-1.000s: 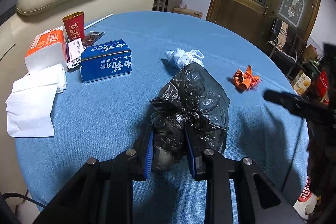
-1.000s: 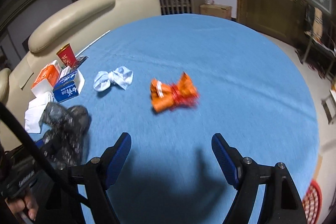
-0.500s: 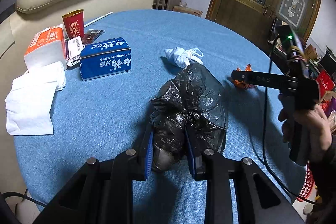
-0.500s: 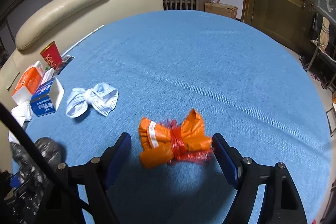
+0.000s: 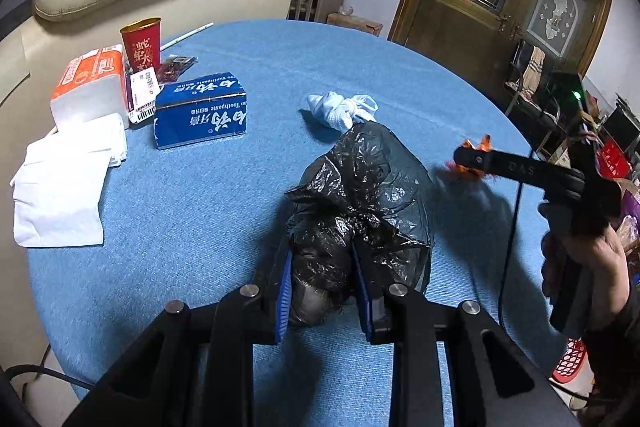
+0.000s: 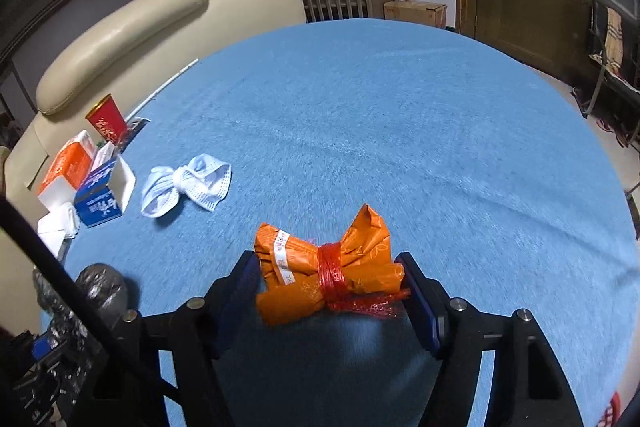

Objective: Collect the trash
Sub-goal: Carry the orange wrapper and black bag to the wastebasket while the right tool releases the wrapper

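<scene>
Orange wrapper bundle (image 6: 326, 273), tied with red string, lies on the blue worktop (image 6: 400, 131) between my right gripper (image 6: 326, 291) jaws, which have just been closing; whether the pads touch it I cannot tell. My left gripper (image 5: 320, 287) jaws are clamped on the black trash bag (image 5: 360, 199). White knotted mask (image 6: 186, 187) lies to the left, a toothpaste box (image 5: 200, 115) and red cup (image 5: 142, 43) beyond. Open cloth ahead and right, out to the round edge.

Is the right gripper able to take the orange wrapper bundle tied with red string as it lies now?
Probably yes. The orange wrapper bundle tied with red string lies on the blue tablecloth between the fingers of the right gripper, whose jaws have just been closing. Nothing blocks it.
</scene>
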Tool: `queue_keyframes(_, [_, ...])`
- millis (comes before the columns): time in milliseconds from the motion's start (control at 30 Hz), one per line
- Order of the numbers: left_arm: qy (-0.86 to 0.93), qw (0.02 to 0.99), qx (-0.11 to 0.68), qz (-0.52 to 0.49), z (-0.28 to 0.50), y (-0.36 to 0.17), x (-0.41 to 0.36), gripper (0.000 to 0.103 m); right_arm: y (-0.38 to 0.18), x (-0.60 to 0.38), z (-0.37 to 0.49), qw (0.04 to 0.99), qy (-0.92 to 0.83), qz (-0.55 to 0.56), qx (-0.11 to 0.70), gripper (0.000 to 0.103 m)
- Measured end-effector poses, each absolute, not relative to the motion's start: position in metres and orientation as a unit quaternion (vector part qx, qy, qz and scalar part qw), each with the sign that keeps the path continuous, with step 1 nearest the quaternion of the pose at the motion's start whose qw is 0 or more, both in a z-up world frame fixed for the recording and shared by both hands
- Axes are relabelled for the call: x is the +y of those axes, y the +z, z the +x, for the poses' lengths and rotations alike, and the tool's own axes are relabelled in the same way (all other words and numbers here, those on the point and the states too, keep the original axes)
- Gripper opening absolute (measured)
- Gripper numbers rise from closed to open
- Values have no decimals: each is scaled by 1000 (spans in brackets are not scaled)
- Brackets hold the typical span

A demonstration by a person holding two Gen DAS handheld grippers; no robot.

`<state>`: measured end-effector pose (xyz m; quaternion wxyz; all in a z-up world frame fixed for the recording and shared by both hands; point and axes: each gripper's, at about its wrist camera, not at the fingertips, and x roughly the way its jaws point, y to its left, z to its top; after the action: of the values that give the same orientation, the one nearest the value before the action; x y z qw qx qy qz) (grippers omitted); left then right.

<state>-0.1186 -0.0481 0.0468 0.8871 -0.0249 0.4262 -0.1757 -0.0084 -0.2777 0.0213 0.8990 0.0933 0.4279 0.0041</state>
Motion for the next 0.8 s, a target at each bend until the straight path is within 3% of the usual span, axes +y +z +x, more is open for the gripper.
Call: queue_keyframes(800, [-167,896,412,-1,-139,70,-65,29,45,-265,-135,905,-5,143,401,72])
